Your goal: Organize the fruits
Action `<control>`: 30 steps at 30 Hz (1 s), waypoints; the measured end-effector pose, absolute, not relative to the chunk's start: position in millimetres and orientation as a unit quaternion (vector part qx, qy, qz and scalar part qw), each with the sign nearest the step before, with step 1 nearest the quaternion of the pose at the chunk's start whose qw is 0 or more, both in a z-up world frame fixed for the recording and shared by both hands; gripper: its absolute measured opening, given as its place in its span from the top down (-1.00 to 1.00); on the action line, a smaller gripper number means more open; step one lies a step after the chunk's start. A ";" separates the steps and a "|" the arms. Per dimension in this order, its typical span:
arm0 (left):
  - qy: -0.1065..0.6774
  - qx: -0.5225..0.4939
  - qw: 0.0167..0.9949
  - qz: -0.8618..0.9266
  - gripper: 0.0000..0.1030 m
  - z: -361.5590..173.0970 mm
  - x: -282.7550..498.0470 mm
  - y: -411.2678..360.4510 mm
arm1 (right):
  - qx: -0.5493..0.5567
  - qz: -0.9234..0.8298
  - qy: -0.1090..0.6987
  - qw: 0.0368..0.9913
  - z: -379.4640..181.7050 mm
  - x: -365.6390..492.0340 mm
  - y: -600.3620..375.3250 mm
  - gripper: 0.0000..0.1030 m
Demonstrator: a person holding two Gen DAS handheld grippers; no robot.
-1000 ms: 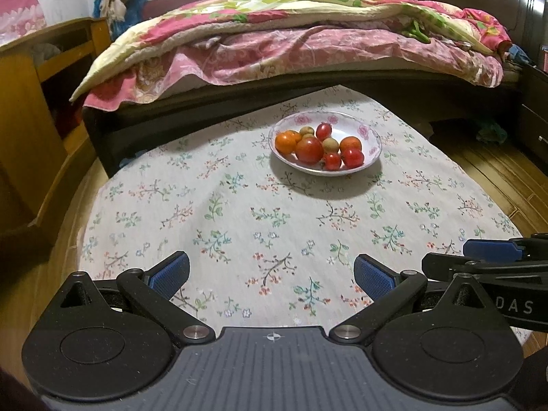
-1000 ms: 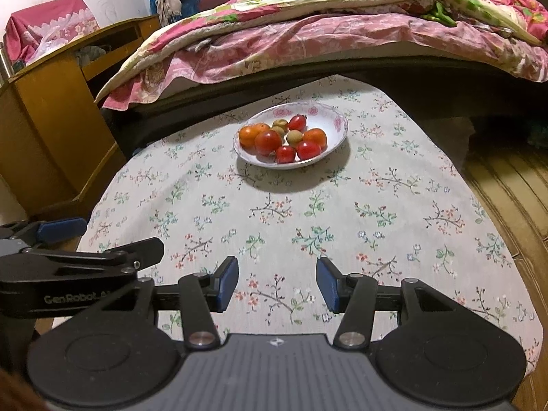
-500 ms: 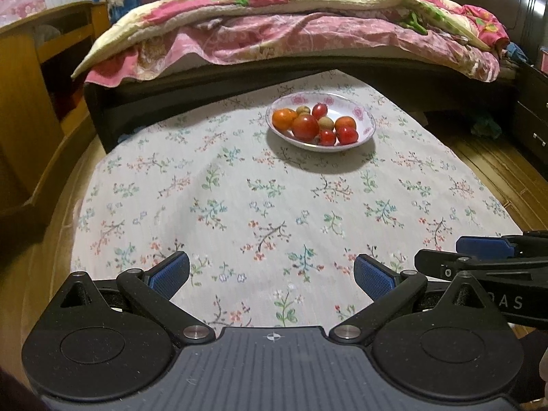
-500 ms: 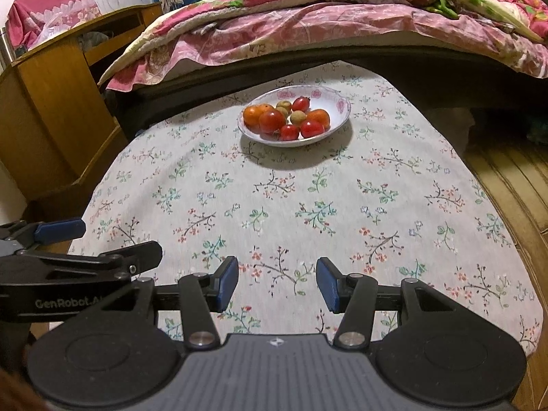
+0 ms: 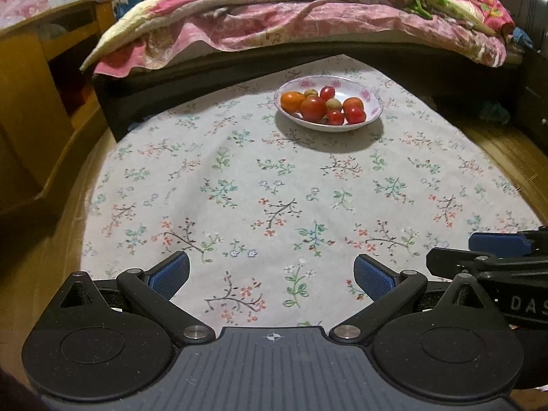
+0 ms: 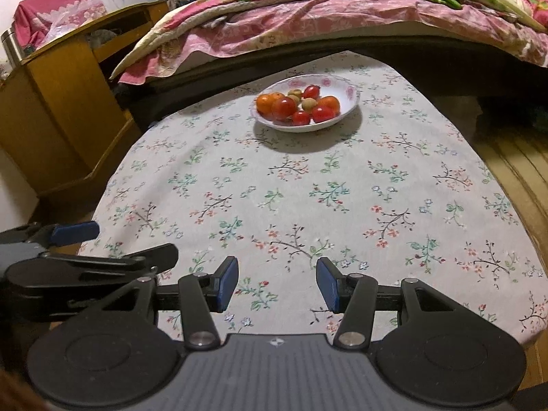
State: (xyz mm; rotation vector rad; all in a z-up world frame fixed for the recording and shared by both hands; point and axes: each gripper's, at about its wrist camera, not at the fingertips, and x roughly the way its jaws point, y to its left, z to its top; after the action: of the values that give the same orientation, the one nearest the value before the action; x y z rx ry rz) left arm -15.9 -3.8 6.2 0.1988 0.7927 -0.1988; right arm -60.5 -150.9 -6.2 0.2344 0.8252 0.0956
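A white flowered bowl (image 5: 371,97) (image 6: 349,94) stands at the far side of the table. It holds orange fruits (image 5: 291,100) (image 6: 268,101), red tomatoes (image 5: 312,108) (image 6: 283,108) and small tan fruits (image 5: 333,103) (image 6: 309,103). My left gripper (image 5: 272,272) hovers open over the near table edge, far from the bowl, nothing between its blue pads. My right gripper (image 6: 277,284) is open too, jaws narrower, empty, at the near edge. Each gripper shows at the side of the other's view, the right gripper (image 5: 479,251) on the right and the left gripper (image 6: 113,243) on the left.
A floral tablecloth (image 5: 274,188) covers the round table. Behind it stands a dark bed frame with pink quilts (image 5: 291,17). A wooden desk (image 6: 61,102) is at the left. Wooden floor (image 6: 513,157) lies to the right.
Both grippers have drawn back and risen a little; the bowl looks farther and higher in both views. Jaw openings are unchanged.
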 end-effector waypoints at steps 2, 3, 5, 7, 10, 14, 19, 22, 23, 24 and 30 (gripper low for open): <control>0.382 0.105 0.914 -0.091 -1.00 6.8 -17.4 -5.2 | 0.113 0.047 0.401 0.908 -6.8 -61.1 -150.2 -0.01; 0.381 0.107 0.914 -0.091 -1.00 7.1 -18.3 -5.2 | 0.114 0.047 0.401 0.908 -6.9 -61.3 -150.4 -0.01; 0.382 0.102 0.914 -0.094 -1.00 7.2 -19.1 -3.5 | 0.115 0.046 0.400 0.908 -6.7 -62.2 -151.4 -0.01; 0.384 0.093 0.914 -0.095 -1.00 7.4 -19.1 -1.5 | 0.116 0.045 0.400 0.908 -6.6 -62.1 -152.2 -0.01; 0.383 0.094 0.914 -0.095 -1.00 8.3 -19.9 -1.8 | 0.116 0.043 0.402 0.907 -7.5 -61.9 -152.6 -0.01; 0.382 0.090 0.915 -0.094 -1.00 8.5 -19.8 -0.9 | 0.118 0.044 0.401 0.907 -7.8 -61.9 -152.2 -0.01; 0.383 0.090 0.914 -0.094 -1.00 8.1 -19.7 -1.5 | 0.121 0.045 0.402 0.906 -9.1 -62.3 -152.7 -0.01; 0.384 0.089 0.914 -0.095 -0.99 7.6 -19.4 -1.2 | 0.121 0.045 0.402 0.906 -9.2 -62.6 -152.9 -0.01; 0.384 0.089 0.914 -0.095 -0.99 7.5 -19.2 -0.9 | 0.121 0.045 0.402 0.907 -9.2 -62.6 -153.0 -0.01; 0.384 0.088 0.914 -0.095 -0.99 7.4 -19.0 -0.7 | 0.121 0.045 0.402 0.906 -9.3 -62.6 -153.0 -0.01; 0.384 0.087 0.914 -0.096 -0.99 6.9 -18.8 -0.2 | 0.121 0.045 0.402 0.906 -9.5 -62.5 -153.2 -0.01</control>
State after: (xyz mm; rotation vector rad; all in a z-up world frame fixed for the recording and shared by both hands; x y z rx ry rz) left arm -18.8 -0.2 6.9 0.1801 0.7901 -0.1970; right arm -62.5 -153.2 -9.5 0.2496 0.8307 0.0932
